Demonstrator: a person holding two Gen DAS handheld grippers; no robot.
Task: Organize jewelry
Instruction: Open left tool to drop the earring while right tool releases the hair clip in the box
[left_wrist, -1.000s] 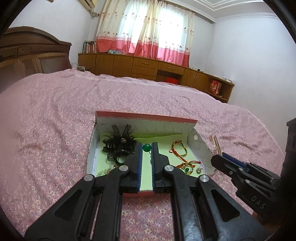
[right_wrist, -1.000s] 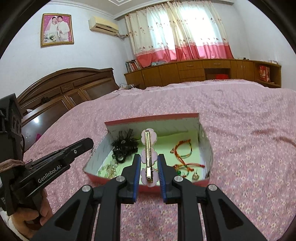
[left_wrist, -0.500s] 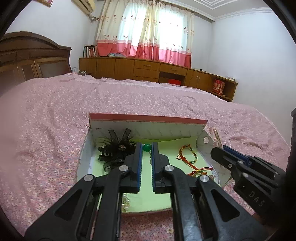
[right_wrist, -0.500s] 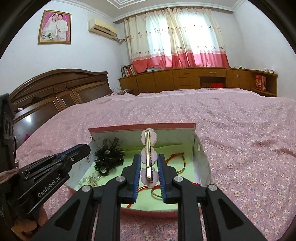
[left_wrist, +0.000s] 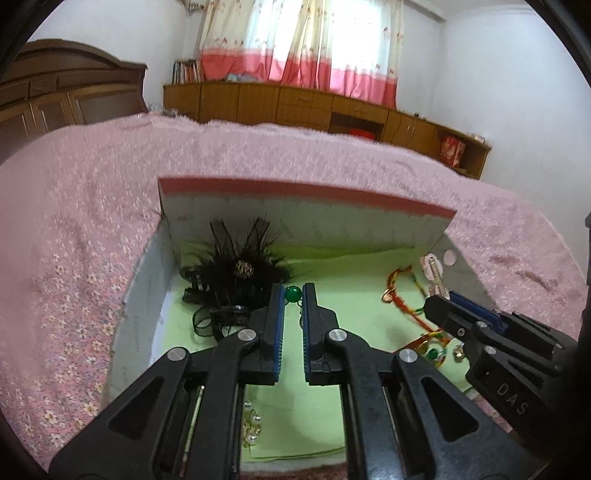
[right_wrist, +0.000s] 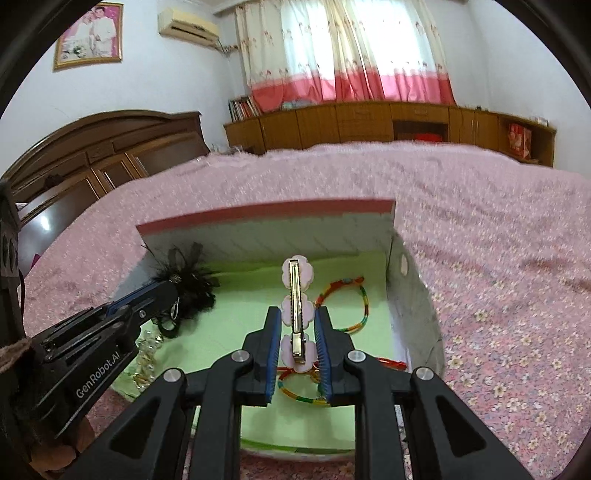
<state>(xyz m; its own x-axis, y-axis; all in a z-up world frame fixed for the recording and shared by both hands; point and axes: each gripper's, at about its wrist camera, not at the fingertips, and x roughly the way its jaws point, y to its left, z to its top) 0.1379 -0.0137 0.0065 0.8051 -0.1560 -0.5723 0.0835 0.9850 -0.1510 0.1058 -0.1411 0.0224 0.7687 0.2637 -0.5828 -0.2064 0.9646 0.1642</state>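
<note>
An open box (left_wrist: 306, 218) with a pink rim and a green liner lies on the bed; it also shows in the right wrist view (right_wrist: 266, 236). My right gripper (right_wrist: 295, 314) is shut on a pink flower hair clip (right_wrist: 297, 295) with a metal bar, held over the box; the clip's tip also shows in the left wrist view (left_wrist: 433, 267). My left gripper (left_wrist: 293, 291) hangs over the box, jaws nearly closed and empty, a green bead (left_wrist: 293, 294) showing beyond them. A black feather hair piece (left_wrist: 236, 273) lies at the box's left. Coloured cord bracelets (right_wrist: 351, 302) lie at the right.
A pearl piece (left_wrist: 251, 430) lies near the box's front edge. The box sits on a pink floral bedspread (right_wrist: 498, 258). A wooden headboard (right_wrist: 92, 147) is to the left and low wooden cabinets (right_wrist: 388, 125) run under the curtained window.
Both grippers have moved forward and down over the box. The right gripper still holds the hair clip, which is now above the green liner.
</note>
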